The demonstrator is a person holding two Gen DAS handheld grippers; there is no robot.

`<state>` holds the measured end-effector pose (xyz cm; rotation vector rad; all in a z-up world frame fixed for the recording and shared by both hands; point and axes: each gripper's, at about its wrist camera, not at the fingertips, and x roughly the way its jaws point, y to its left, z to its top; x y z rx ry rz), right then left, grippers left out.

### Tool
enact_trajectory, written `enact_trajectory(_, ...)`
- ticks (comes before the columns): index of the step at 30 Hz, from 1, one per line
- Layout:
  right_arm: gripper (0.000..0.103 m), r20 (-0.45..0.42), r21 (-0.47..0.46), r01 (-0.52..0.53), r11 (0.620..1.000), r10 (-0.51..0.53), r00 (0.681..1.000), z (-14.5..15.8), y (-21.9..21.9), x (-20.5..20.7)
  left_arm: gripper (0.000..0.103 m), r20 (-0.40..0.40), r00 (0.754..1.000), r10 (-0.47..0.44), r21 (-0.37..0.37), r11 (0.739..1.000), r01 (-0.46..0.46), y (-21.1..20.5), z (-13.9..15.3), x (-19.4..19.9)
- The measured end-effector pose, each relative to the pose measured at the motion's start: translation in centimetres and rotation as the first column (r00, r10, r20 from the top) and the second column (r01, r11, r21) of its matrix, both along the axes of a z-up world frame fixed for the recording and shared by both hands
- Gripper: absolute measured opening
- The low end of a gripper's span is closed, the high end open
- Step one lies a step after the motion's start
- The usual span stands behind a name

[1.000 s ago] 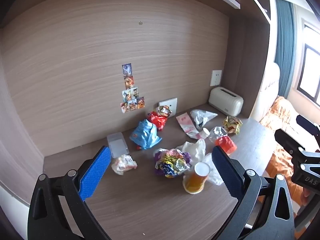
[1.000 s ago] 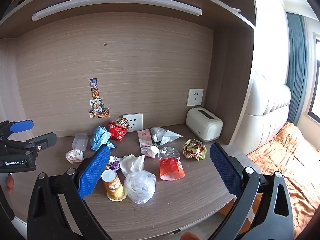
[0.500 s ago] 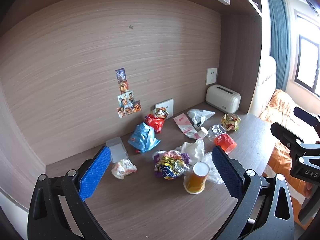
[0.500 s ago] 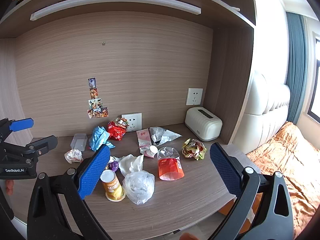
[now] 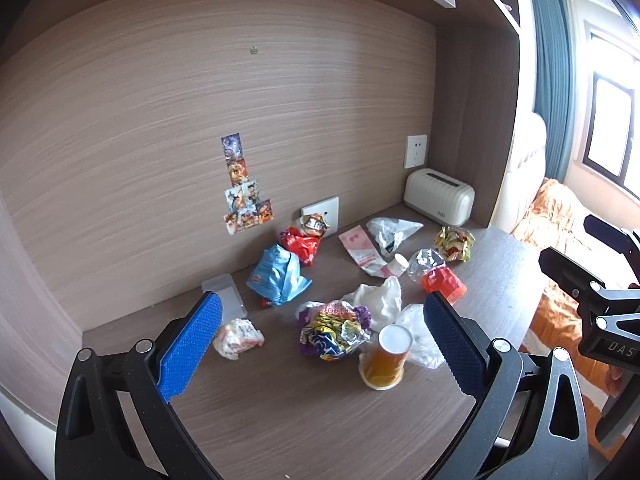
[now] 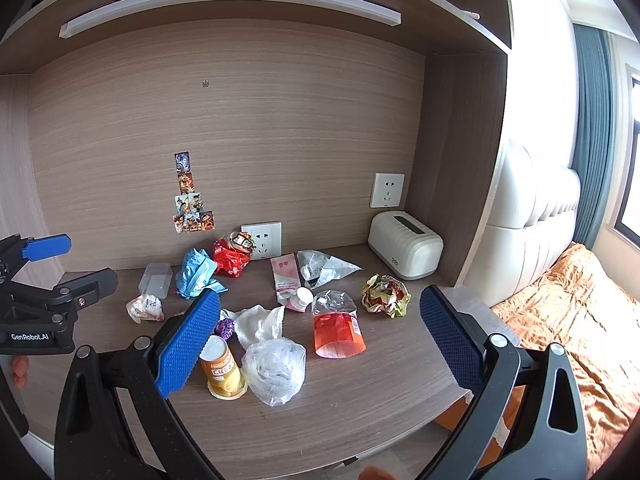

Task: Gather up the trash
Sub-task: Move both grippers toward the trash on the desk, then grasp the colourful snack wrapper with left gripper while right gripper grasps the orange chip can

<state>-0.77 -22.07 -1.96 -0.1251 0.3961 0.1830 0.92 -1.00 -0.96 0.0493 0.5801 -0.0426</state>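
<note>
You hold both grippers wide open and empty above the desk (image 6: 360,420): left gripper (image 5: 320,344), right gripper (image 6: 320,336). The trash sits mid-frame, the orange cup (image 6: 222,368) touching the clear bag (image 6: 274,368), probably the easiest first grab.

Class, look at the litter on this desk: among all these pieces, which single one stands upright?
The orange paper cup, near the desk's front edge beside the clear plastic bag. It stands on its base; every other piece lies crumpled or flat.

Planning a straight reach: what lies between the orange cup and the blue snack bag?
In the left wrist view, a crumpled multicoloured wrapper lies between the orange cup and blue snack bag.
</note>
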Motion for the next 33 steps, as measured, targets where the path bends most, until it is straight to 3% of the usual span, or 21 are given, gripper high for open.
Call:
enact_trajectory(21, 0.100, -0.011, -0.001, -0.025, 1.000, 0.025, 1.000, -0.5, 0.8, 0.5, 0.099, -0.024, 1.000, -0.012, 0.005, 1.000, 0.012, 0.1, -0.6, 0.8)
enact_trajectory(25, 0.100, -0.038, 0.038, -0.069, 0.997, 0.070, 0.997, -1.3, 1.1, 0.9, 0.099, -0.033, 0.999, -0.016, 0.009, 1.000, 0.016, 0.3, -1.0, 1.4)
enact_trajectory(33, 0.100, -0.079, -0.059, -0.114, 0.992, 0.110, 0.991, -4.1, 4.4, 1.4, 0.099, -0.087, 0.995, -0.041, 0.001, 0.999, 0.042, 1.0, -3.0, 3.4)
